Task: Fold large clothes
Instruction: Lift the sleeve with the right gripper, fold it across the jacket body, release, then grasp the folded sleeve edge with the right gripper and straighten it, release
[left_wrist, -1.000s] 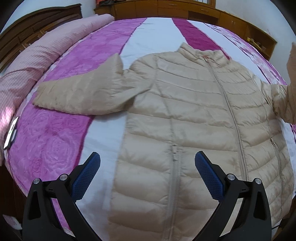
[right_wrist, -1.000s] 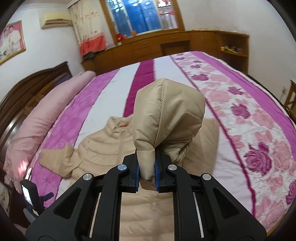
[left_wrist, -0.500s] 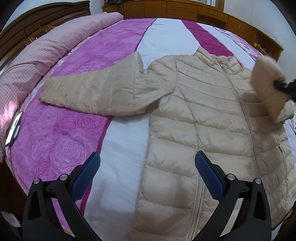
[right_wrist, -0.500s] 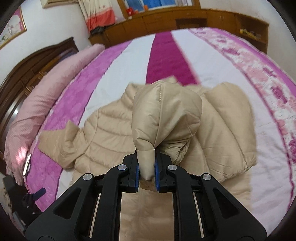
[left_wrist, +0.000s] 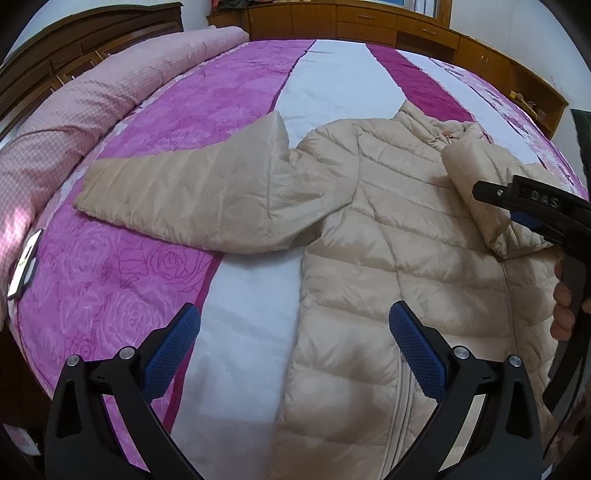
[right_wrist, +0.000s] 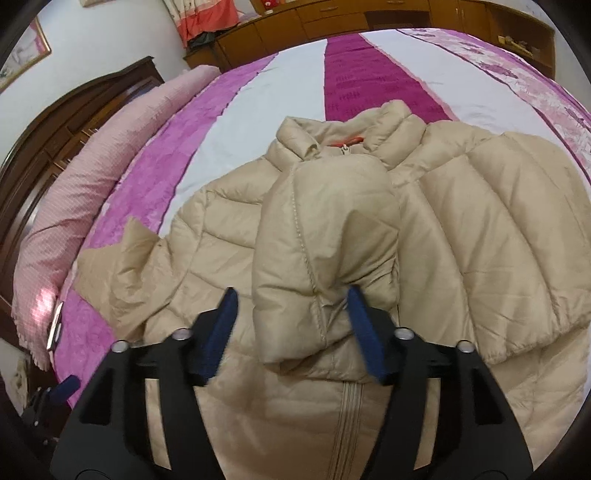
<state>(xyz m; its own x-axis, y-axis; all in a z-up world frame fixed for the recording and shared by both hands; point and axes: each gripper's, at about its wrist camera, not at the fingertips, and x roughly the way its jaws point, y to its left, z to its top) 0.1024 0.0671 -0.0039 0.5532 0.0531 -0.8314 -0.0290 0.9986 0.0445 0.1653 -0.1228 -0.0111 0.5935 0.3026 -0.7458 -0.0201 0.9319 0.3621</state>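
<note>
Nearest in the left wrist view, the left gripper (left_wrist: 293, 343) hangs wide open and empty over the white stripe of the bedspread (left_wrist: 332, 79), beside the jacket's hem. The beige puffer jacket (left_wrist: 399, 258) lies front up on the bed, its zipper running from the near hem to the collar at the far end. One sleeve (left_wrist: 195, 199) stretches out flat to the left; the other sleeve (right_wrist: 325, 251) is folded across the chest. The right gripper (right_wrist: 291, 332) has its jaws parted around that sleeve's cuff, not clamping it. A pink pillow (left_wrist: 74, 122) lies far left, wooden cabinets (left_wrist: 369, 22) beyond.
</note>
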